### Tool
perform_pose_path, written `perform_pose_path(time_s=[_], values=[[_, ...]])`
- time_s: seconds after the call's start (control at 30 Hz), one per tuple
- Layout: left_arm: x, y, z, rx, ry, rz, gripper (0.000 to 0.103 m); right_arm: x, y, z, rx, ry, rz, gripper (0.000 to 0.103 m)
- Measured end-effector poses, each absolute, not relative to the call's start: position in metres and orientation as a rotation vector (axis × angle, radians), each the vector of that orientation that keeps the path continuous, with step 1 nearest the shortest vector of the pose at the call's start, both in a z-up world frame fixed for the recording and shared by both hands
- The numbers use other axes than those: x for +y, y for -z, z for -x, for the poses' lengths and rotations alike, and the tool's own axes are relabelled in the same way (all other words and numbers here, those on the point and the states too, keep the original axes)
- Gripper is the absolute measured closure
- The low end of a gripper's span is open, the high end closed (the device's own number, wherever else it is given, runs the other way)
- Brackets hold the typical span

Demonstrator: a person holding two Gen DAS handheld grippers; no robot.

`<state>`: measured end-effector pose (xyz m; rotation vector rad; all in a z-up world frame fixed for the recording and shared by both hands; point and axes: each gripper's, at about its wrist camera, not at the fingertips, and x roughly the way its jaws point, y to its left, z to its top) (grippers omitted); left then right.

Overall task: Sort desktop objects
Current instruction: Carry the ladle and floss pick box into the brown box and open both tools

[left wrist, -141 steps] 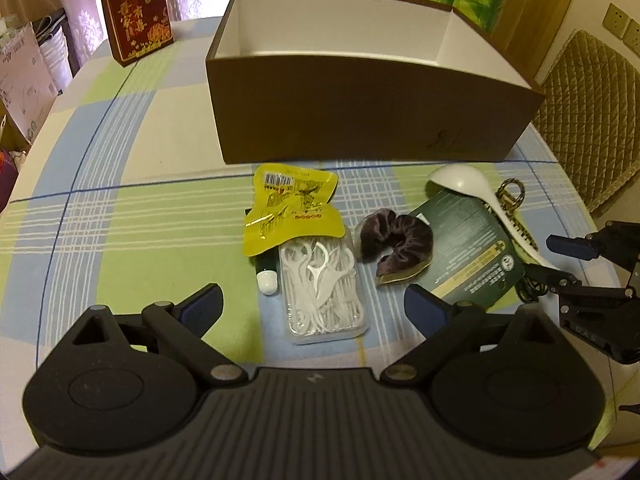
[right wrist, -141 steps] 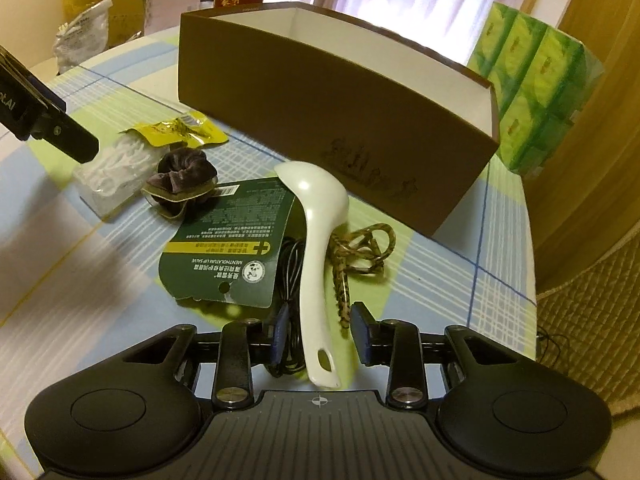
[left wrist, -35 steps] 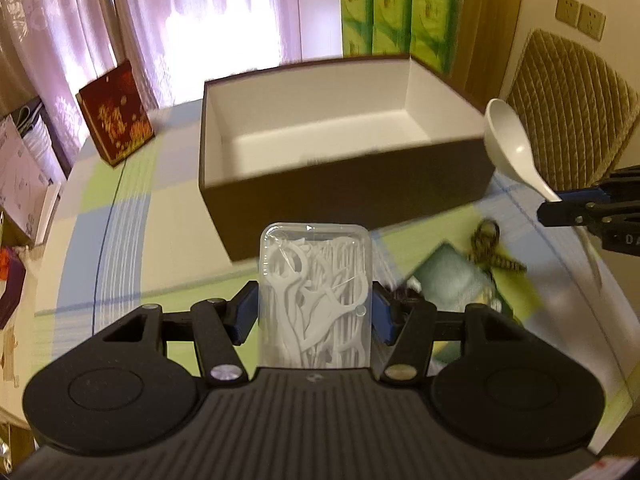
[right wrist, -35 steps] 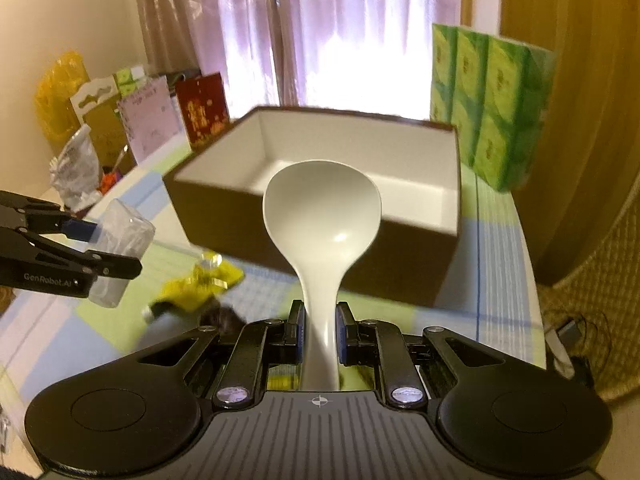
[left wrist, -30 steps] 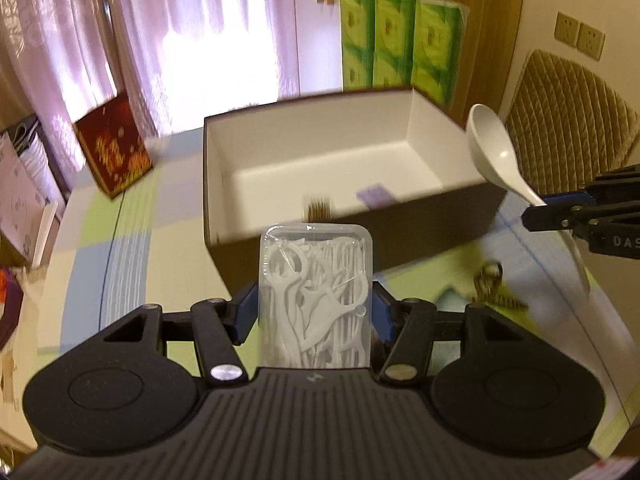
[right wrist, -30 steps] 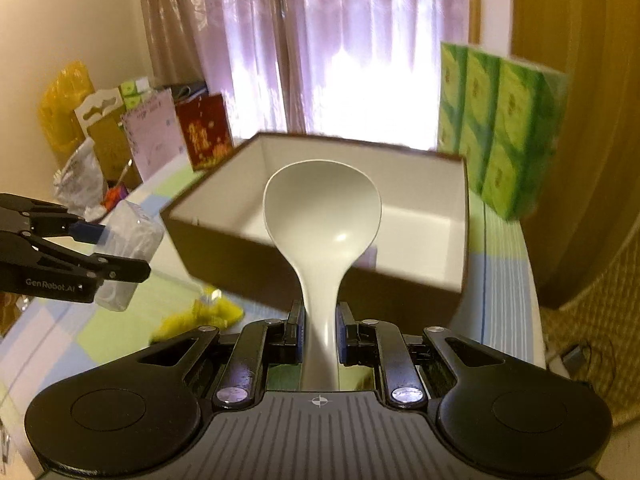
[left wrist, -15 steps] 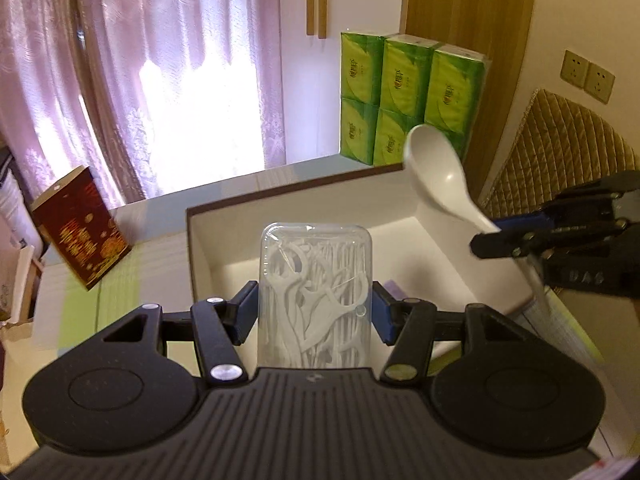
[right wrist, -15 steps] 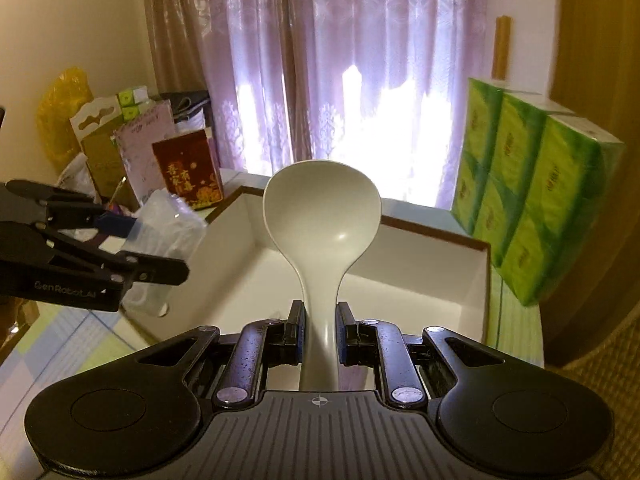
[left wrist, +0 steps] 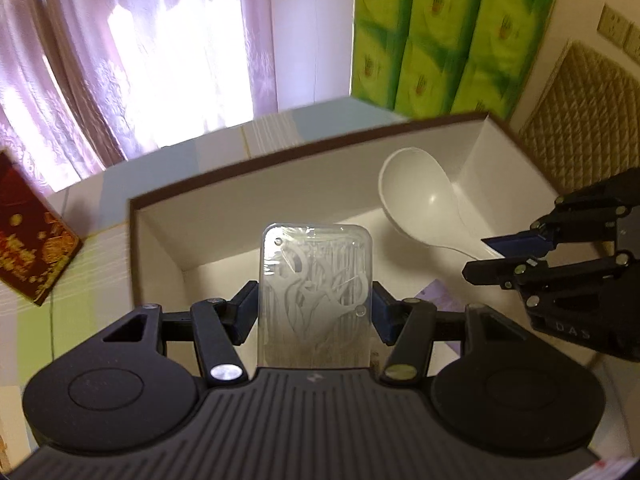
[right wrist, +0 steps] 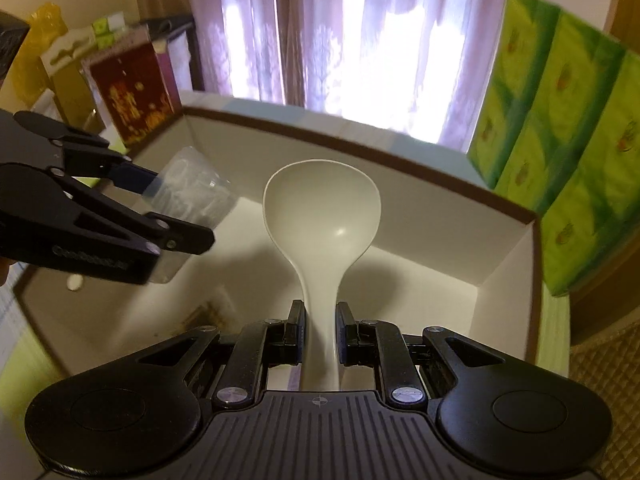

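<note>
We see the left gripper point(left wrist: 316, 308) clamped on a clear plastic case of white floss picks point(left wrist: 316, 292), its blue-padded fingers point(left wrist: 246, 306) pressing the two long sides, the case held upright over the open brown box point(left wrist: 280, 162) with white inner walls. The right gripper point(right wrist: 320, 334) is clamped on the handle of a white spoon point(right wrist: 322, 216), whose bowl points forward above the box interior. In the left wrist view we find the same spoon point(left wrist: 420, 204) reaching in from the right, held by the right gripper point(left wrist: 496, 254), well inside the box walls. In the right wrist view the left gripper point(right wrist: 176, 212) enters from the left with the case of floss picks point(right wrist: 192, 188) over the near left part of the box point(right wrist: 496, 276). Beyond the box stand green tissue packs point(left wrist: 440, 36), a dark red packet point(left wrist: 28, 236) at left, and pale purple curtains point(right wrist: 340, 40). A quilted chair back point(left wrist: 580, 108) shows at right.
</note>
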<state>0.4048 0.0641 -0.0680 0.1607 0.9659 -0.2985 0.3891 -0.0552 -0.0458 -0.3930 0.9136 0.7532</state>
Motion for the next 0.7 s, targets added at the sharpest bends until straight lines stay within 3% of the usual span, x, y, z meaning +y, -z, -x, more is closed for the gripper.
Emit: perform_pose_path(time_s=[0.37, 0.7], values=[[0.045, 0.116, -0.442, 1.051, 0.287, -0.224, 0.05, -0.041, 0.088, -0.431, 1.102, -0.694, 0.396, 0.091], [0.034, 0.138, -0.46, 1.092, 0.267, -0.24, 0.05, -0.032, 0.098, -0.447, 1.152, -0.687, 0.397, 0.091]])
